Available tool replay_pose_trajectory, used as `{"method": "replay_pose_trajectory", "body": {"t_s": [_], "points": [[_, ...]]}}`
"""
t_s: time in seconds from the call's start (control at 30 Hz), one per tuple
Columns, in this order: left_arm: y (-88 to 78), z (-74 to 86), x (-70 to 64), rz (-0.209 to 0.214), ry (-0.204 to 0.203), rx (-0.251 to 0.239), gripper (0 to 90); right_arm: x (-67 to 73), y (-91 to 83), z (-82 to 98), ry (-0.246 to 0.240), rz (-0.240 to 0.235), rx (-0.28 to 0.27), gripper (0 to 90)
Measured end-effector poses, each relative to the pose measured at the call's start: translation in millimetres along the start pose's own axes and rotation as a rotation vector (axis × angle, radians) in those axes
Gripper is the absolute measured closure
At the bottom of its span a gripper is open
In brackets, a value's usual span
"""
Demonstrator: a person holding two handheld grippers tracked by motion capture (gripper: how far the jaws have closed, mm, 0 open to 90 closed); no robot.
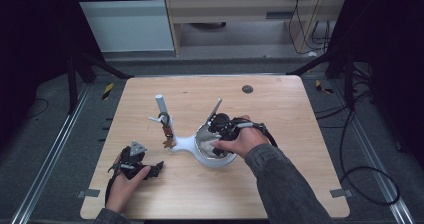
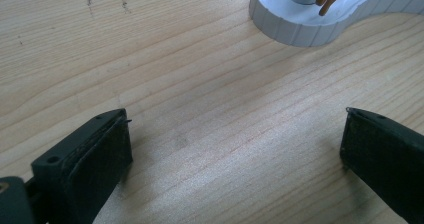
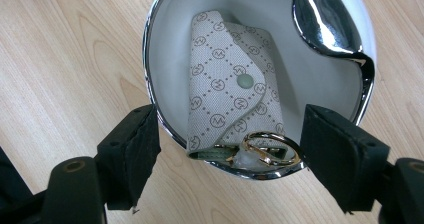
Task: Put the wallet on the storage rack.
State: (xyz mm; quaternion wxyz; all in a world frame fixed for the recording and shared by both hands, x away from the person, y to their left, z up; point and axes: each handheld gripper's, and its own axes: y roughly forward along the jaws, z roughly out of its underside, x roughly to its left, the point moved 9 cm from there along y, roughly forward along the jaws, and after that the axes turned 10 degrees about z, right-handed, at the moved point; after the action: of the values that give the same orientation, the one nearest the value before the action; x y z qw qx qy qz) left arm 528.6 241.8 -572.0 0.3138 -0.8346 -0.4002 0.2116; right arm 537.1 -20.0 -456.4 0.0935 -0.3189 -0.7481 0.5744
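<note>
A patterned key pouch (image 3: 227, 91) lies in the white bowl (image 3: 170, 49) of a stand, its gold ring (image 3: 264, 151) resting on the chrome rim nearest you. Your right gripper (image 3: 230, 149) hangs just above it, jaws partly apart and astride the ring end, pads touching nothing; the pouch sits free in the bowl.

If you mean to lift it, go for the fabric edge beside the ring rather than the ring itself, which looks slick and likely to swivel out of a pinch. Keep the left-hand pad in that view clear of the rim: it stands just outside the bowl wall, and closing from there would clamp chrome, not cloth. Bring both pads inside the bowl first, then close. If the pouch has only just been set down, draw straight up so the ring does not catch.

A curved chrome piece (image 3: 325, 16) overhangs the bowl's far side, so a near-side approach seems safest.

From above, the bowl (image 1: 216, 159) joins by a white base to a post (image 1: 161, 105) with keys (image 1: 167, 134) hanging from a peg. Your right hand (image 1: 240, 140) covers the bowl.

Your left gripper (image 1: 145, 169) rests on the table (image 1: 280, 114) near the front left, jaws wide and empty, close to the stand's base (image 2: 300, 29). Leave it there, ready to steady the base should the stand tip.
</note>
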Motion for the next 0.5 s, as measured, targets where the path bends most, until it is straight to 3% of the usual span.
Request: {"method": "replay_pose_trajectory", "body": {"t_s": [0.5], "points": [[0.0,0.0,0.0,0.000,0.000,0.000,0.0,0.8,-8.6,0.0,0.009,-0.001,-0.033,23.5]]}}
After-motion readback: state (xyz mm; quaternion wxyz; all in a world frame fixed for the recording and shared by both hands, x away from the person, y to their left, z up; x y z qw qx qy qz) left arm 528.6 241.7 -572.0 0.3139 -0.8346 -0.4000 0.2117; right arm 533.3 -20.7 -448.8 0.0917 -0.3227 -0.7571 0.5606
